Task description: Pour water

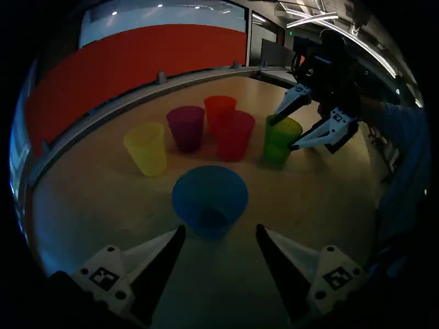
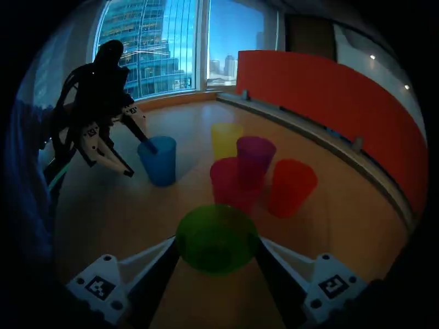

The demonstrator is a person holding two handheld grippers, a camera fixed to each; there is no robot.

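Observation:
A blue cup (image 1: 209,200) stands upright on the wooden table (image 1: 110,208), just ahead of and between the tips of my left gripper (image 1: 219,229), which is open and not touching it. In the right gripper view, that left gripper (image 2: 138,159) straddles the blue cup (image 2: 159,159). A green cup (image 2: 217,238) sits between the fingers of my right gripper (image 2: 217,242), which is open, its fingers close along the cup's sides. From the left gripper view the right gripper (image 1: 283,132) flanks the green cup (image 1: 280,137). I cannot see water in either cup.
A yellow cup (image 1: 146,147), a purple cup (image 1: 186,127), an orange-red cup (image 1: 219,109) and a crimson cup (image 1: 235,134) cluster mid-table. A red wall panel (image 1: 137,66) runs behind the table's raised edge. A blue sleeve (image 1: 406,153) is at the right; windows (image 2: 164,49) lie beyond.

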